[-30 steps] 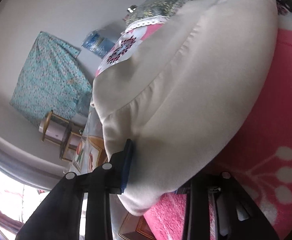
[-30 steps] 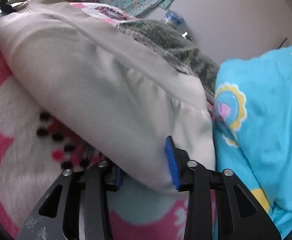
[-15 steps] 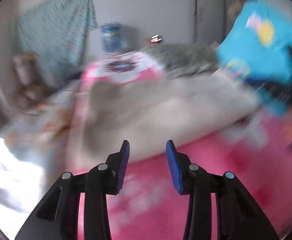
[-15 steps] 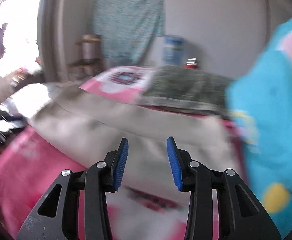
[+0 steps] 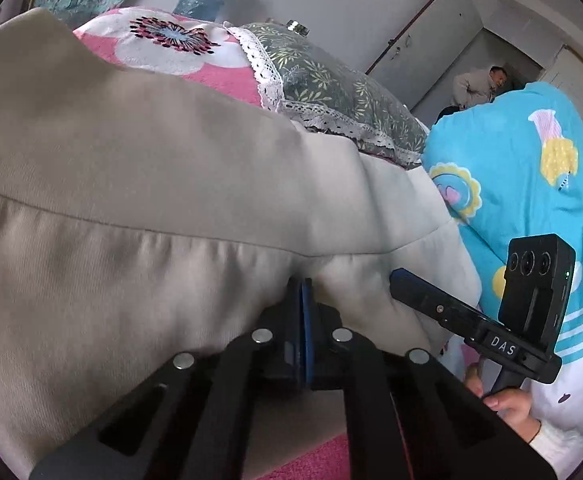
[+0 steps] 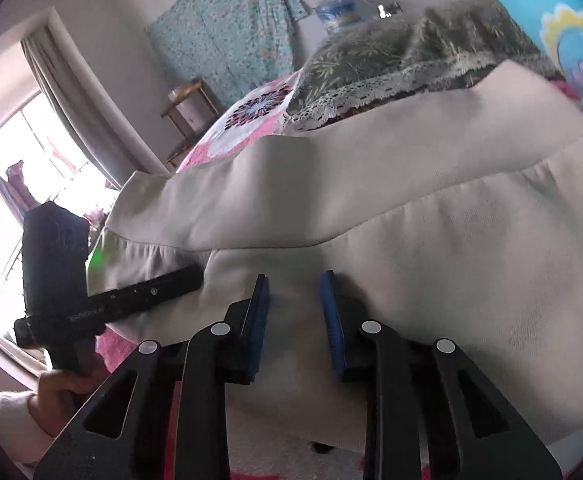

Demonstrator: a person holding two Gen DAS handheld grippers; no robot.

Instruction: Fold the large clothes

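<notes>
Beige garment (image 5: 139,184) lying folded on the pink floral blanket (image 5: 171,46). Left gripper (image 5: 305,300) pinches its near hem; right gripper (image 6: 293,300), jaws just narrowing, straddles fabric, pad contact unclear. Blue quilt (image 5: 531,168) at right.

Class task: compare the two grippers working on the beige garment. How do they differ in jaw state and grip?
The left gripper has its jaws closed tight on a pinch of the beige garment; the right gripper has a clear gap between its blue pads, which have just been closing over the cloth. Both are black and point at the same garment.
</notes>
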